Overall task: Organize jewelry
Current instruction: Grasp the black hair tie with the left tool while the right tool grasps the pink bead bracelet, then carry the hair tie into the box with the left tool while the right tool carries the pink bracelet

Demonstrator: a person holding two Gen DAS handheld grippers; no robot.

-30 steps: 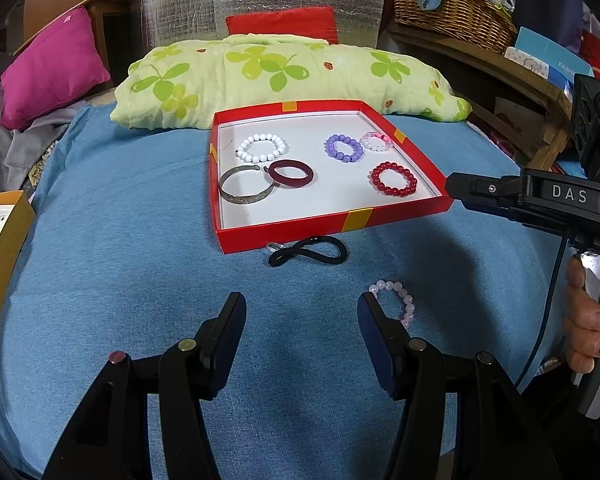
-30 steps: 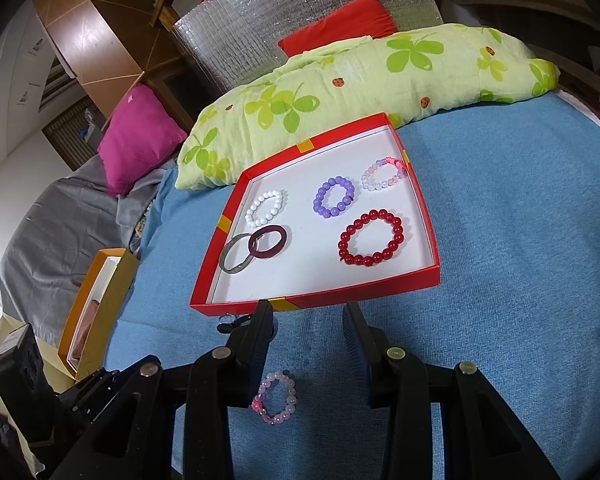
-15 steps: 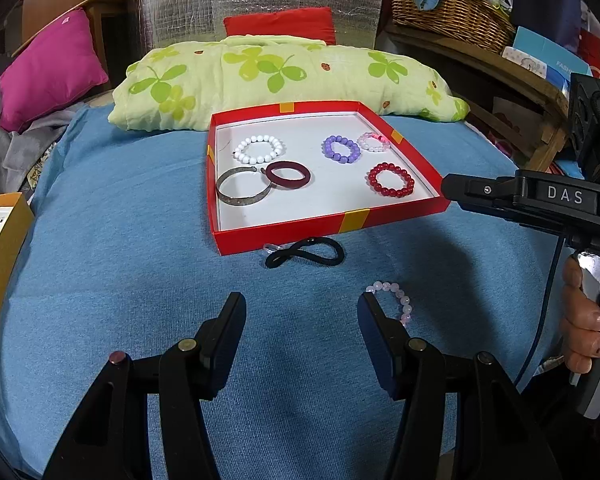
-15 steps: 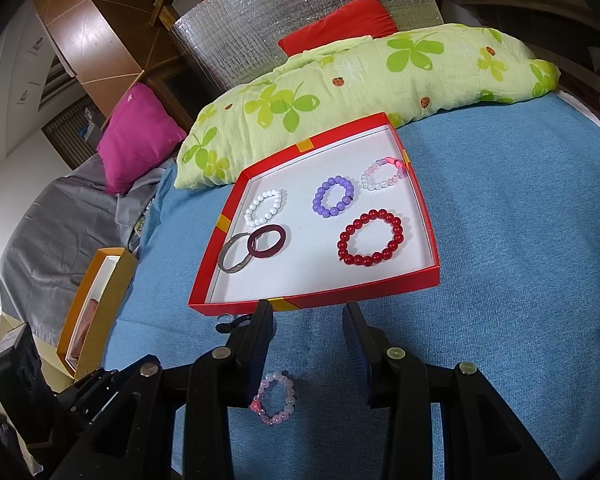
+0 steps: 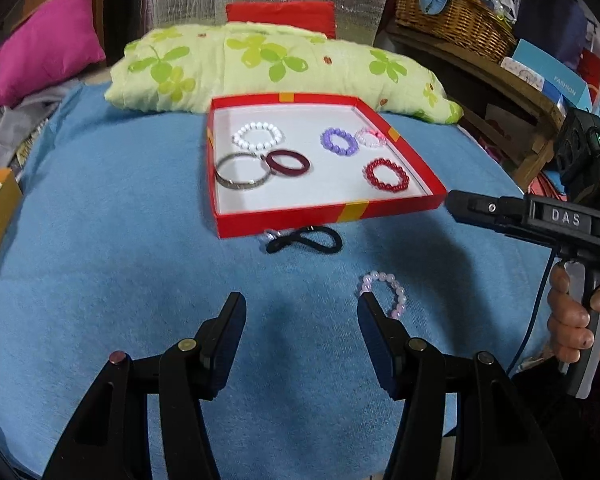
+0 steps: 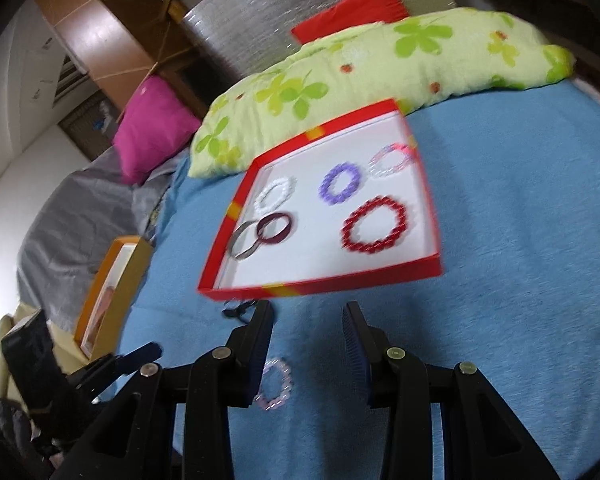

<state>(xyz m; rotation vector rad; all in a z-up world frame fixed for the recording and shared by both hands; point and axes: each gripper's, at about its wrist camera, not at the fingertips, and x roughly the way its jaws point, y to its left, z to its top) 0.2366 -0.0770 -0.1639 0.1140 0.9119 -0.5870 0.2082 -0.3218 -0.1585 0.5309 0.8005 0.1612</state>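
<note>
Left wrist view first: the left hand-held gripper (image 5: 300, 312) hangs over the blue blanket (image 5: 100, 264) with its jaws spread wide and nothing between them. Same story for the right hand-held gripper (image 6: 308, 320), jaws apart, empty.

Most of the jewelry already sits in the red tray (image 5: 328, 216): white beads, purple beads, a red bead bracelet, a metal bangle overlapping a dark red one, plus a pale pink one in the far corner. Two bits are loose on the blanket: a pink bead bracelet (image 5: 384, 294) and a black hair tie (image 5: 306, 239) lying just in front of the tray's near wall.

The bit that matters, I reckon: the pink bracelet (image 6: 274, 386) lies flat, just off the outer side of the left gripper's right-hand finger, so not between the jaws. From the right wrist view it's low and tucked behind that gripper's left-hand finger, also off-centre. Both are near it; hard to call which is nearer. It's a round loop, so no real long axis to line up with. Whichever hand goes would need to shift sideways to straddle one side of the ring.
</note>
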